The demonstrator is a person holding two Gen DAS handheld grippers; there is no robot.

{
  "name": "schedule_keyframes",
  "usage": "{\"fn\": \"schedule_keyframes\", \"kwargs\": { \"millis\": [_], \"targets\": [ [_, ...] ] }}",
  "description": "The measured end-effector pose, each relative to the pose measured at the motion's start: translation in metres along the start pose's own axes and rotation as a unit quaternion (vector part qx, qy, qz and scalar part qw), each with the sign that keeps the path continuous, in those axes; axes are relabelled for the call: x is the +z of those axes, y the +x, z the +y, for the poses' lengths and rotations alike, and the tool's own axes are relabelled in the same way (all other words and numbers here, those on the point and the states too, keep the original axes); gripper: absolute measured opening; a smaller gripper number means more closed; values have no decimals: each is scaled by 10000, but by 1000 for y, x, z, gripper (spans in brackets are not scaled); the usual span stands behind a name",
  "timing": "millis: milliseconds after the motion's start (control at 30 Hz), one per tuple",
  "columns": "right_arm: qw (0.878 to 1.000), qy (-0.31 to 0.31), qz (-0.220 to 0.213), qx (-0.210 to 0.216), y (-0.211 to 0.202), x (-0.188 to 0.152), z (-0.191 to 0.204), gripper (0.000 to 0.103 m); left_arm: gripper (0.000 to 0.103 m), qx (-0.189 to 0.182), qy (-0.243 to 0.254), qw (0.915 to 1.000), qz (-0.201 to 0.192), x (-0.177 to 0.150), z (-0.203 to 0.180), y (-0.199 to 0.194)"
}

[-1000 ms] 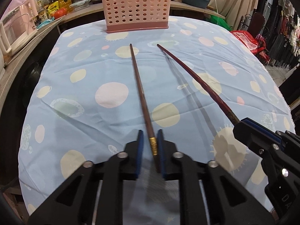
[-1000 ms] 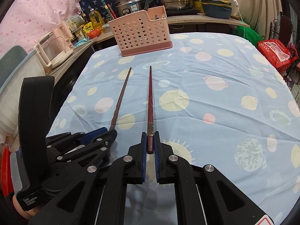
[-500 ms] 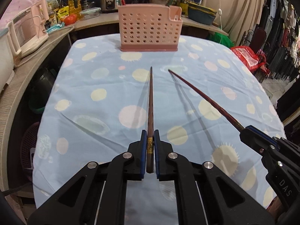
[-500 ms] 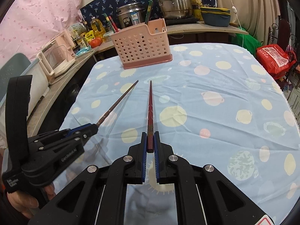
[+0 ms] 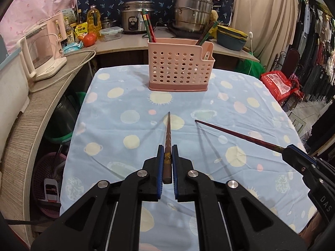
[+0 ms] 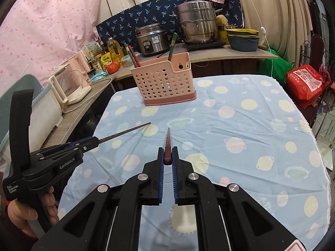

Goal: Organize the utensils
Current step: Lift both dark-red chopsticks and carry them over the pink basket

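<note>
My left gripper is shut on the thick end of a brown chopstick and holds it above the table, tip pointing at the pink perforated utensil basket. My right gripper is shut on a dark red chopstick, also lifted and pointing forward. In the left wrist view the red chopstick juts from the right gripper at the right edge. In the right wrist view the brown chopstick juts from the left gripper. The basket holds several chopsticks.
The table has a blue cloth with pale dots. A wooden counter curves along the left with a pink kettle. Pots, a rice cooker and bottles stand on the shelf behind the basket. A red bag lies at the right.
Both grippers have lifted their chopsticks off the cloth and raised them. The left gripper closed fully on its chopstick. The views now sit higher and show the basket from further back.
</note>
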State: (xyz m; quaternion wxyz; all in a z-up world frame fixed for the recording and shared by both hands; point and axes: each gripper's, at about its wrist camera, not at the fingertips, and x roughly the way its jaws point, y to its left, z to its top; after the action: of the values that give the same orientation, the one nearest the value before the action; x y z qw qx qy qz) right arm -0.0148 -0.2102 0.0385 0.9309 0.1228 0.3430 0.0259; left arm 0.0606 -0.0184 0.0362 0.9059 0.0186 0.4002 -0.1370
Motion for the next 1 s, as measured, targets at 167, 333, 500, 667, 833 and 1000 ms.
{"fn": "schedule_keyframes", "kwargs": {
  "millis": [167,333,500,667,833,1000],
  "targets": [
    [10000,-1,-26,31,-1,2,2,7,7,24,-50,10000,-33,0,6,-1],
    [9997,16,-235,80,-11,14,6,7,7,3,-81,9998,-199,11,9,-10],
    [9986,-18,-519,134,-19,40,10,7,7,19,-67,9990,-431,33,12,-18],
    [9957,-107,-907,166,-23,80,17,7,7,46,-16,9975,-712,59,10,-26],
    [9918,-189,-1252,179,-22,118,28,7,7,94,36,9950,-992,93,9,-32],
    [9887,-181,-1473,223,-14,151,34,7,7,102,97,9926,-1207,126,7,-34]
  ]
}}
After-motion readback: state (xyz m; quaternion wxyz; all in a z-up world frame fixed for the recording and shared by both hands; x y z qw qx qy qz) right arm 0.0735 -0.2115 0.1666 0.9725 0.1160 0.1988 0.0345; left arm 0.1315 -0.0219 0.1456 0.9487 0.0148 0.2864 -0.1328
